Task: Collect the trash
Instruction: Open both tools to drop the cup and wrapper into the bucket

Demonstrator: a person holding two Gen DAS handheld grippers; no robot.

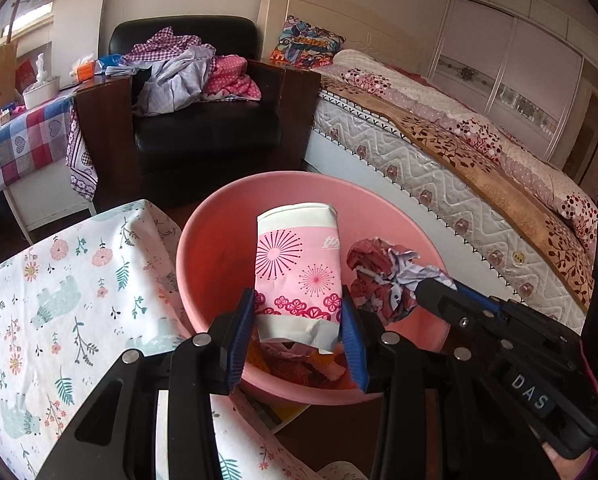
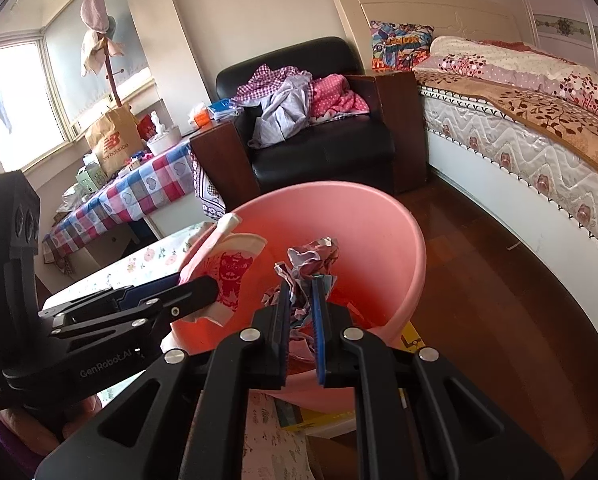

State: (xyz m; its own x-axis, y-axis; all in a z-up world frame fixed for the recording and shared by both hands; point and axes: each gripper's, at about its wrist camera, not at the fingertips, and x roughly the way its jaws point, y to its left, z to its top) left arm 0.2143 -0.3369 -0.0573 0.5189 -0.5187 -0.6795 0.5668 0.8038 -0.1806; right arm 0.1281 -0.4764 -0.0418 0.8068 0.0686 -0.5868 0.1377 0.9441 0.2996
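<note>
Two grippers hang over the pink basin [image 1: 203, 248]. The left gripper [image 1: 299, 336] has its jaws pinching a pink tissue pack [image 1: 295, 272] by its sides, long axis pointing away. The right gripper [image 2: 299, 320] has its jaws pressed on a crumpled paper wad [image 2: 311, 258]. Both loads sit above the basin's mouth; release probably comes next.

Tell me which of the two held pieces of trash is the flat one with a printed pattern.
The pink tissue pack in the left gripper; the right gripper holds a crumpled paper wad.
</note>
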